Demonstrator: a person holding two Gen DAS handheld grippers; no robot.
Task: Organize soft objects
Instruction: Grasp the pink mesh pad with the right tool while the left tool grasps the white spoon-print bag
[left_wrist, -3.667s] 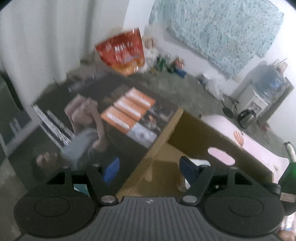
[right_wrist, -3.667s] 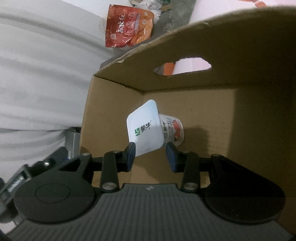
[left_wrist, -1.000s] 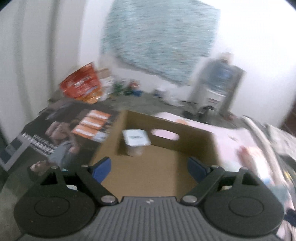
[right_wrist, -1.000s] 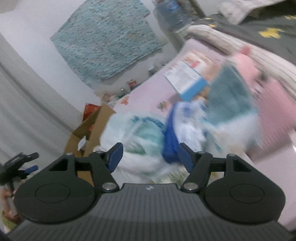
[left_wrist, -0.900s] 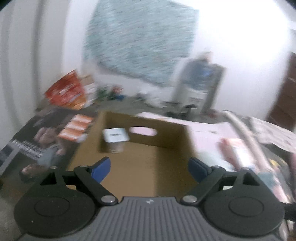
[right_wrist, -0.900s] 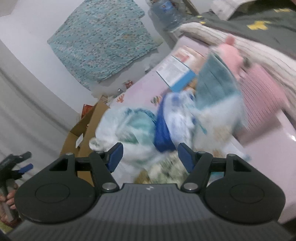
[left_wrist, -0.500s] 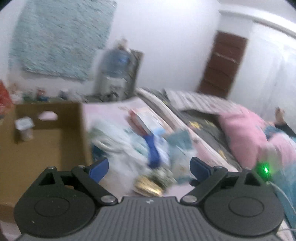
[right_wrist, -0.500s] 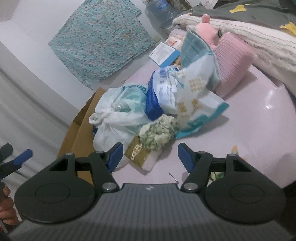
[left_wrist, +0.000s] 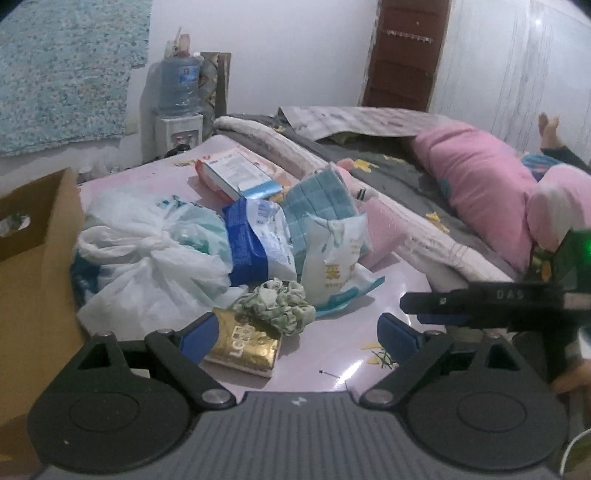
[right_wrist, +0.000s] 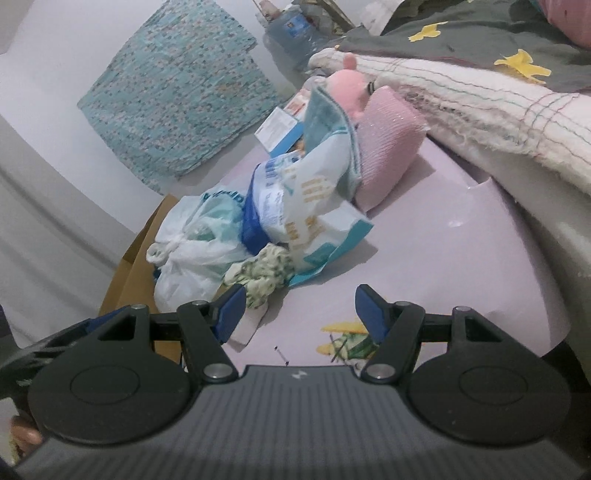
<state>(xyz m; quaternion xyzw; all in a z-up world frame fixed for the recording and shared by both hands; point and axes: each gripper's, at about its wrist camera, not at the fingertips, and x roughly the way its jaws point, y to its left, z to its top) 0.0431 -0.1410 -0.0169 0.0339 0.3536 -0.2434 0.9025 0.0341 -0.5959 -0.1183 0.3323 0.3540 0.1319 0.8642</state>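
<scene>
Surface: pink bed sheet, where we find a pile beside cardboard box.
Left gripper: closing, nothing between.
Right gripper: apart, empty.

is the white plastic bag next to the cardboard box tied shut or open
Tied shut: the white plastic bag has its handles knotted together at the top, beside the cardboard box. What it contains cannot be made out.

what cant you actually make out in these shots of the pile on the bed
- Tied white plastic bag: contents only a greenish blur through the plastic, both views.
- Gold packet: partly under the green-white cloth bundle and behind the left tongs' finger; in the right wrist view barely visible.
- Cardboard box: cut by the left edge, its inside out of view.
- Pink plush: mostly behind the teal cloth.
</scene>
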